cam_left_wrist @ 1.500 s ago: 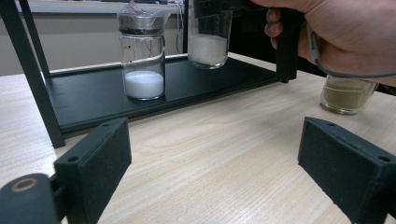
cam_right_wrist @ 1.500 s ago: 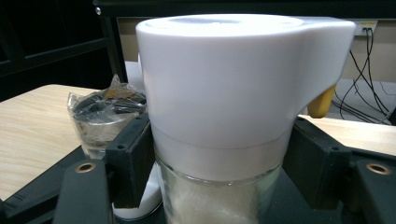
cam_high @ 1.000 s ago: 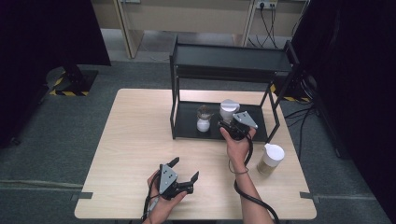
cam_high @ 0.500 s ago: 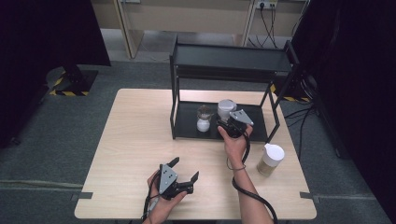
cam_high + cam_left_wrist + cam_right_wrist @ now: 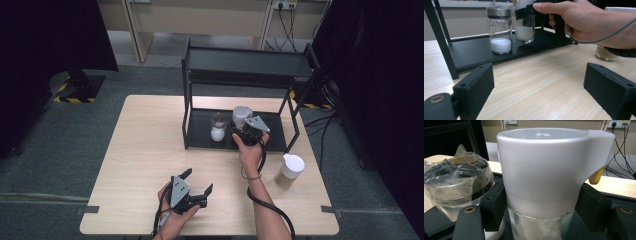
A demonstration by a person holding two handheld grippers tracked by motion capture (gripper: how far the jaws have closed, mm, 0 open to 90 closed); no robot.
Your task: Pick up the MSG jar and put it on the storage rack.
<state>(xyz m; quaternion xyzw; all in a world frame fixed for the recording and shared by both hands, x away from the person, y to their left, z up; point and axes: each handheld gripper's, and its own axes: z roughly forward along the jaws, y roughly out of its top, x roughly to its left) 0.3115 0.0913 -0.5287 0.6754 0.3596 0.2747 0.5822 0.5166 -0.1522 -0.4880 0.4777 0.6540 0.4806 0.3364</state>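
right tool [image 5: 243, 131] pinches the white-lidded jar [image 5: 541, 182] on the rack's lower shelf [image 5: 200, 135], wrapped jar [image 5: 217, 127] at its 9 o'clock; keeping it upright and clear of that neighbour looks wise. left tool [image 5: 197, 187] rests spread on the bench [image 5: 140, 150].
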